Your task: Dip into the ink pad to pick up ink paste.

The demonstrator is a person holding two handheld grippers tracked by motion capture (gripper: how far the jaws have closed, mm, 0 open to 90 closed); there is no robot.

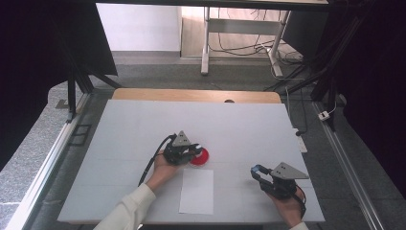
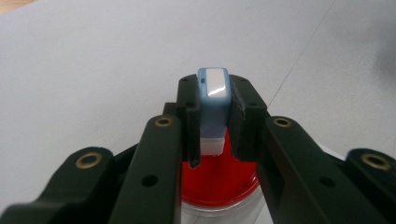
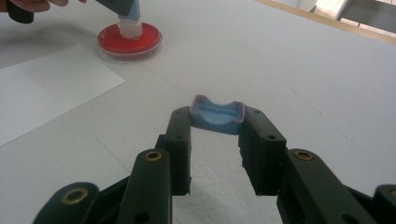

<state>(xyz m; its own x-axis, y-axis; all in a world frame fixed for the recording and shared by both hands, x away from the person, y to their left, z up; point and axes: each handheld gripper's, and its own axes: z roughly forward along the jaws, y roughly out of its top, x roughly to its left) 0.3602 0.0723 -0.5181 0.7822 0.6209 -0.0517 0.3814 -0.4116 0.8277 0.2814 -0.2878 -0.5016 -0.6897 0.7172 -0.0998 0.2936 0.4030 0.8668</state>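
My left gripper point(image 1: 195, 150) point(image 2: 213, 100) is shut on a pale blue stamp point(image 2: 212, 88) with a white base. The base is pressed down onto the red pad of a round clear dish point(image 1: 200, 157) point(image 2: 219, 182). In the right gripper view the stamp point(image 3: 127, 21) stands on the same red dish point(image 3: 130, 41) at the far left. My right gripper point(image 1: 256, 170) point(image 3: 217, 117) sits low over the table on the right, shut on a small blue cap point(image 3: 217, 115). A white sheet of paper point(image 1: 197, 190) point(image 3: 44, 88) lies just in front of the dish.
The work surface is a large white board point(image 1: 143, 124) with a wooden strip along its far edge. A white power strip point(image 1: 299, 140) lies at the board's right edge. Black frame posts and desk legs stand beyond the table.
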